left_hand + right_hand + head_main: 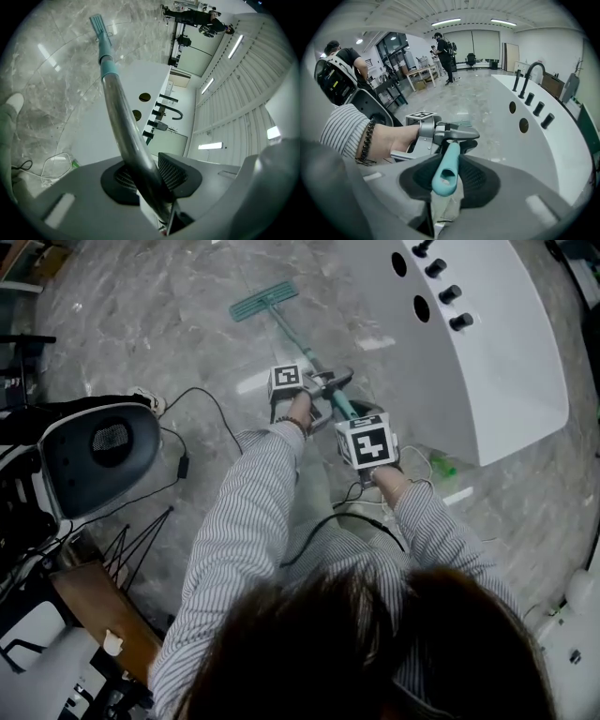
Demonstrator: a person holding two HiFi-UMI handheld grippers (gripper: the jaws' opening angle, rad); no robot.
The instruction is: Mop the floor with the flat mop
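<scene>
Right now the left gripper (145, 176) is clamping its jaws on the mop's steel shaft (119, 117), with the ribbed pads pressing it from both sides. Just behind it, the right gripper (447, 176) is gripping the teal grip (446, 171) at the shaft's top end, and its jaws are squeezing that grip between them. Seen from the head view, the two grippers are sitting one behind the other along the shaft, left ahead of right, with striped sleeves (248, 493) reaching down to them. A hand (389, 138) with a bead bracelet is holding the left gripper.

From the grippers the shaft is slanting forward and down, changing from steel to teal partway along, to the mop head (263, 299). That head is lying flat on the grey marble floor (169, 324), well ahead of the person. A white tub (487, 352) with black knobs and a black faucet (529, 72) is standing to the right, near the shaft but apart from it. On the left a dark chair (94, 451) is standing, and a black cable (202, 395) is trailing across the floor beside it.
</scene>
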